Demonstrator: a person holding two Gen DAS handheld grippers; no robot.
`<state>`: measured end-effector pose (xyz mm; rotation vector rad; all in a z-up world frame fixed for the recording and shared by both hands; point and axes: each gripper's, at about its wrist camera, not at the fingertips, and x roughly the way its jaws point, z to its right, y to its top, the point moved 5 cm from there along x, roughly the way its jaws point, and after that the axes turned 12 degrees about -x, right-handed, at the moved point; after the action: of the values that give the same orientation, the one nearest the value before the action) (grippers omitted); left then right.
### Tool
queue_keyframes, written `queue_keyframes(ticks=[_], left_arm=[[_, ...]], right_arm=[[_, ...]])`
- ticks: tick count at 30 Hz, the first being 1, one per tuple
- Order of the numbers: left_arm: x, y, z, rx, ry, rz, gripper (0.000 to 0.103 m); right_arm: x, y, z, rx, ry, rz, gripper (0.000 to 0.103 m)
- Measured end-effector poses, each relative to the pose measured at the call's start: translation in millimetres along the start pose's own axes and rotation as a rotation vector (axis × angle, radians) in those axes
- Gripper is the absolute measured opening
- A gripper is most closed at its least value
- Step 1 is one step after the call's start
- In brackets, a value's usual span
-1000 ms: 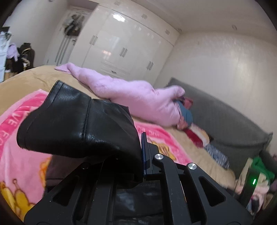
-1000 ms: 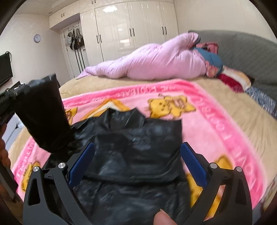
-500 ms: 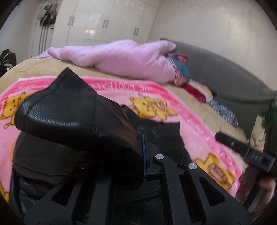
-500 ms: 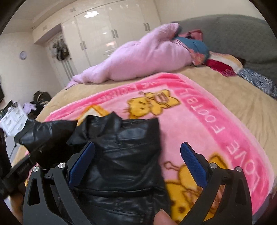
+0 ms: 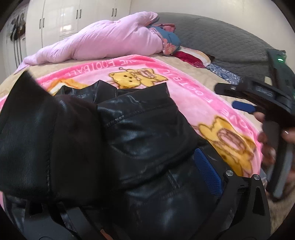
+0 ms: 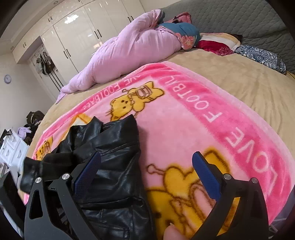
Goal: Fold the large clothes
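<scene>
A black leather jacket point(image 5: 147, 133) lies bunched on the pink cartoon blanket point(image 5: 193, 103). One sleeve point(image 5: 42, 140) is draped over the jacket's left side and covers my left gripper's left finger. The jaws of my left gripper point(image 5: 119, 184) are opening wide; the jacket lies between them, and the blue right pad point(image 5: 206, 171) stands clear of the leather. My right gripper point(image 6: 145, 177) is open low over the blanket, with the jacket's right edge point(image 6: 118, 166) just inside its left pad point(image 6: 86, 175). In the left wrist view the right gripper point(image 5: 230, 98) is at the far right, held by a hand point(image 5: 267, 145).
A rolled pink quilt point(image 6: 132, 49) lies across the far side of the tan bed point(image 6: 230, 73), with pillows point(image 6: 215, 44) against the grey headboard point(image 6: 239, 16). White wardrobes point(image 6: 83, 33) stand behind. A white dresser point(image 6: 11, 145) and clutter sit off the bed's left side.
The left jaws, shut on the sleeve before, have spread wide and the sleeve has sunk onto the jacket. Both grippers have come down toward the bed, and the right one has shifted right of the jacket.
</scene>
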<state>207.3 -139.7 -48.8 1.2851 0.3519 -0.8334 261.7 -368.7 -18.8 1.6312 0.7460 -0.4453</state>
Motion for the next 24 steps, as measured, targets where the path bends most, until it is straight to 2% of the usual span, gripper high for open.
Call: queue_keyframes(ticks=[3,7,9,12,13,15,17,20,23,24], left_arm=[[-20,-1,-2,0.0,-0.019,0.04,0.093],[-26,10,9,-0.01,-0.06,0.077,0.093],[-17,13,19,0.022,-0.058,0.072,0.094],[8,11,33,0.12,0.016,0.031,0.094],[19,8,35,0.132,0.015,-0.005,0.094],[27,4,37,0.139,0.001,-0.028,0.094],[23,2,36,0.108,-0.043,-0.034,0.094],[3,6,28,0.049,-0.096,0.005,0.094],[-22,17,9,-0.008,-0.104,0.066,0.094],[-32,24,-6,-0.028,-0.068,0.093,0.094]], right_arm=[[-1,0,3,-0.001,-0.01,-0.002,0.098],[-2,0,9,0.011,-0.018,0.002,0.098],[-5,0,14,0.022,-0.023,0.008,0.098],[-10,0,25,0.039,-0.033,0.015,0.098],[-12,0,32,0.05,-0.039,0.018,0.098],[-15,0,42,0.076,-0.048,0.025,0.098],[-18,0,55,0.112,-0.053,0.031,0.098],[-18,-1,63,0.145,-0.031,0.026,0.098],[-12,-2,51,0.139,0.044,0.011,0.098],[-10,-2,43,0.125,0.077,0.001,0.098]])
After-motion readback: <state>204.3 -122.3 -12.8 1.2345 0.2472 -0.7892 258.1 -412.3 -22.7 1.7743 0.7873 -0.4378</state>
